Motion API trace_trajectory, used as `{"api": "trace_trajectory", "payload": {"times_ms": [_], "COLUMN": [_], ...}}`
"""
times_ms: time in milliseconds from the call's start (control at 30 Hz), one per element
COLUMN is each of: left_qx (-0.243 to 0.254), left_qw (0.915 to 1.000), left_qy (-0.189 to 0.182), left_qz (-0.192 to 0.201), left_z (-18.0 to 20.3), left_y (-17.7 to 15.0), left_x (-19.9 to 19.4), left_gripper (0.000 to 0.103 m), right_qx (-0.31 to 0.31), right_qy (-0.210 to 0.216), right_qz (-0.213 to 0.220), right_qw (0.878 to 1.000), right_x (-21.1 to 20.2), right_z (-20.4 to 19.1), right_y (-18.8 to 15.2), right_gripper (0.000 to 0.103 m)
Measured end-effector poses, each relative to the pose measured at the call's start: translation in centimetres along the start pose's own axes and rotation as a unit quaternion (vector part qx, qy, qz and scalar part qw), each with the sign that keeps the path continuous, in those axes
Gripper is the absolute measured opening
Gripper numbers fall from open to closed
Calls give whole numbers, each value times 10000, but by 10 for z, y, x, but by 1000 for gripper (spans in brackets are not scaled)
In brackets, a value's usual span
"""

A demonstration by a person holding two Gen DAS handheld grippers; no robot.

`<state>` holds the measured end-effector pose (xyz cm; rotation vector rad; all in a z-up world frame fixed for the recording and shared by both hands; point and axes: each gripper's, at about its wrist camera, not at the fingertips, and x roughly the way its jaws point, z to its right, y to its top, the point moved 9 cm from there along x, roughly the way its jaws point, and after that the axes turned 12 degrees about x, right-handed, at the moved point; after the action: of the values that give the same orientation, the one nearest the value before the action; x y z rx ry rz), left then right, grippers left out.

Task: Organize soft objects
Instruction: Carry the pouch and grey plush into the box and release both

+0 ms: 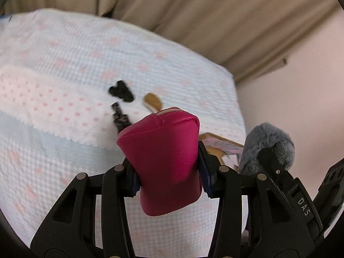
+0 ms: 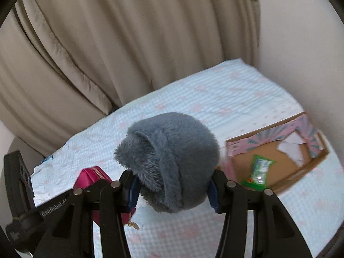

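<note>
My left gripper (image 1: 168, 179) is shut on a magenta zipped pouch (image 1: 165, 159) and holds it above the bed. The pouch also shows in the right wrist view (image 2: 92, 177) at lower left. My right gripper (image 2: 173, 192) is shut on a grey plush toy (image 2: 169, 161), held above the bed; that toy shows in the left wrist view (image 1: 266, 148) at right. A shallow cardboard box (image 2: 277, 161) with a pink printed rim lies on the bed to the right, with a green packet (image 2: 259, 169) inside.
The bed has a light blue checked blanket (image 1: 64, 53) and a white dotted cloth (image 1: 43, 101). A black fuzzy item (image 1: 121, 91), a dark patterned strip (image 1: 119, 119) and a tan piece (image 1: 152, 101) lie on it. Beige curtains (image 2: 107, 43) hang behind.
</note>
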<state>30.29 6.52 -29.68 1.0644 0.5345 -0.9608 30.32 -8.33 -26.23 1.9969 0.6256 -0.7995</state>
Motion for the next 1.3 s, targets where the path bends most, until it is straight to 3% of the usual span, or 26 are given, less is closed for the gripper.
{"api": "trace_trajectory", "payload": {"times_ms": [267,533,900,1133,1300], "left_qx": [578,666,400,389,387], "left_qw": [9980,9973,9987,9953,9907], "left_qy": [-154,-186,113,424,527], "left_qz": [217,248,-280,-778,-1193], "left_z": [94,193,265,268,262], "left_y": [-3,-16,-38,-46,-49], "left_x": [-24,7,119,194,247], "left_gripper": [40,40,40,40,40], "right_qx": [90,-164,-398,-495,-846], "right_qy": [-81,-113,-266,-369,-416], "right_qz": [399,290,-293,-780,-1115], "right_qw": [9991,9994,9984,9950,9893], "right_x": [-78,-110,-61,-2,39], "right_z": [48,135,248,299,310], "right_y": [33,71,108,110,100], "right_gripper": [48,48,48,48,48]}}
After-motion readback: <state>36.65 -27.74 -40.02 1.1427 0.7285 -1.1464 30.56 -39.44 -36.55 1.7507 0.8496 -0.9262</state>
